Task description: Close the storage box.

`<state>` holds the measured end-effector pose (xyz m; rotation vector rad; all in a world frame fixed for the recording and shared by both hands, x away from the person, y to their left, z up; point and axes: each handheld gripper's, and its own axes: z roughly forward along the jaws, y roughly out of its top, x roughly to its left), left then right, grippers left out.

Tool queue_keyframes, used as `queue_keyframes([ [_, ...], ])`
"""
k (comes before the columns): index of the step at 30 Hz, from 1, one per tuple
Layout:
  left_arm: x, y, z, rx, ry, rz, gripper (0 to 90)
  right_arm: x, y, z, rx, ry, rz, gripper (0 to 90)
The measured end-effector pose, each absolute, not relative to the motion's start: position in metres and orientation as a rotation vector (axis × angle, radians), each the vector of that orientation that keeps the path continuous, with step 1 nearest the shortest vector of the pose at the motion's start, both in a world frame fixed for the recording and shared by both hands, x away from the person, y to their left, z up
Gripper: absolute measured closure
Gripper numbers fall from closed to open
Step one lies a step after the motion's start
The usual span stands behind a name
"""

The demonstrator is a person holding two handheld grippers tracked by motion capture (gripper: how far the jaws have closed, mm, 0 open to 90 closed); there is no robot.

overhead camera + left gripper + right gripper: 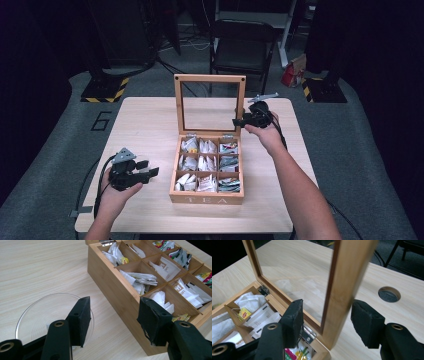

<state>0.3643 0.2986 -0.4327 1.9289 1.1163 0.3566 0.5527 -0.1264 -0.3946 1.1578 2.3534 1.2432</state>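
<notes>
Standing upright on the table (150, 120), the glass-paned lid (210, 77) of the wooden tea box (206, 199) is open, hinged along the box's far edge. The right gripper (242, 121) sits at the lid's right upright, just above the box's far right corner. In the right gripper view the lid's wooden frame post (344, 290) passes between the two black pads (293, 320); a visible gap remains on each side of the post, so the jaws stand apart and do not press on it. No earlier picture to compare.

The left gripper (150, 172) rests low over the table, left of the box and near its front left corner. In the left gripper view its jaws are spread wide with nothing between them. A clear glass dish (37, 312) lies on the table to the left of the box, partly under the left pad (81, 317); whether pad and dish touch cannot be told.

Box interior: nine compartments in a three-by-three grid, each holding tea bags (140, 278), mostly white paper sachets, some with coloured print in the right-hand column. The word TEA is on the box's front wall.
</notes>
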Motion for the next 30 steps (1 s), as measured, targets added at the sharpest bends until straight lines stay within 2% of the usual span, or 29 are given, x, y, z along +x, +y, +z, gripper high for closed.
queue_keyframes([
  [13, 0.362, 0.301, -0.433, 1.925, 1.125, 0.354, 43.6, 0.556, -0.121, -0.391, 1.169, 2.341, 1.244, 41.0],
  [20, 0.362, 0.299, -0.432, 1.919, 1.123, 0.363, 43.6, 0.552, -0.126, -0.387, 1.192, 2.345, 1.255, 49.8],
  [30, 0.363, 0.296, -0.431, 1.920, 1.120, 0.352, 43.5, 0.546, -0.125, -0.383, 1.171, 2.351, 1.247, 51.6],
])
